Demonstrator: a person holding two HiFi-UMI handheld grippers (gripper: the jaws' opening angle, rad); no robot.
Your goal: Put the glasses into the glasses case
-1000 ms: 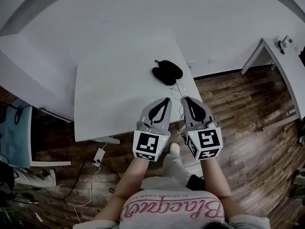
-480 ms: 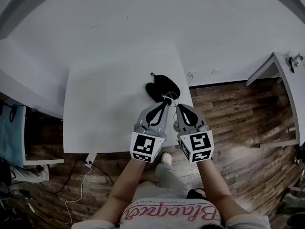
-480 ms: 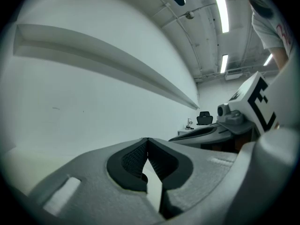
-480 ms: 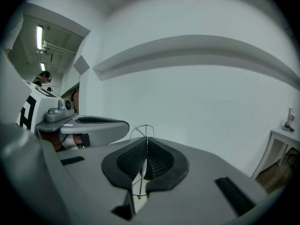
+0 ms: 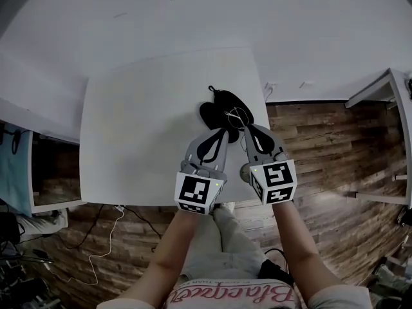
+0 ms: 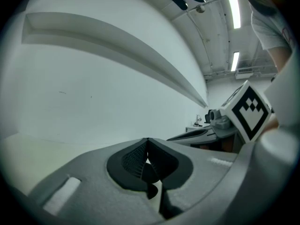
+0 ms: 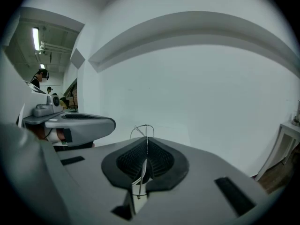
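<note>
The right gripper (image 5: 247, 128) now holds the glasses (image 5: 235, 116) just past its jaws, seemingly over the glasses case (image 5: 215, 110), no longer short of it.

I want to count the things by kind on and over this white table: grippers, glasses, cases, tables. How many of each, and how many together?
Grippers: 2 (left gripper, right gripper)
Glasses: 1 (glasses, held in the right gripper's fingers)
Case: 1 (case, black, on the table)
Table: 1 (table)
Total: 5
</note>
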